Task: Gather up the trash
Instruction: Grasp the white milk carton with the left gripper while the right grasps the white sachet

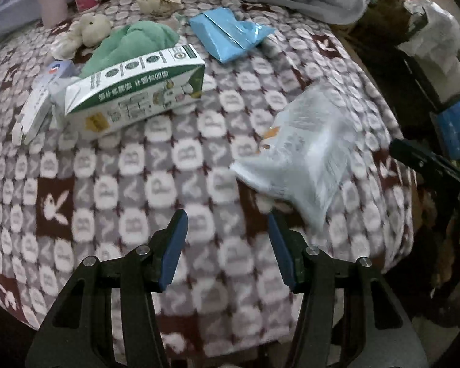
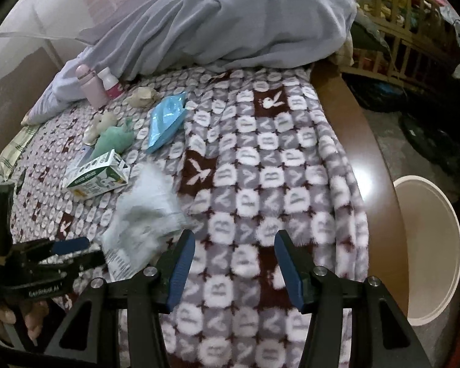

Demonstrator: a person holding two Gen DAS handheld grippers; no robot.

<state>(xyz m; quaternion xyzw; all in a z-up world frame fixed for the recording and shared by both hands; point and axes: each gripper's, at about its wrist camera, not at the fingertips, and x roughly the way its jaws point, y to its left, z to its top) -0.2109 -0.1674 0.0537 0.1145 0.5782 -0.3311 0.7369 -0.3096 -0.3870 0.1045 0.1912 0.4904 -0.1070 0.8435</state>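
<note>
A crumpled clear plastic bag (image 1: 303,159) lies on the bed's patterned blanket (image 1: 156,184) near its side edge, just beyond the left tool (image 1: 228,224), whose jaws stand apart and empty. The right tool (image 2: 234,245) is likewise parted, holding nothing. A cream bin (image 2: 429,263) stands beside the bed.

Dim indoor light on my 2 feeds; clear plastic bag (image 1: 300,159) motion-blurred, glare on bed rail (image 2: 365,184), fisheye edges bent, corners black.
</note>
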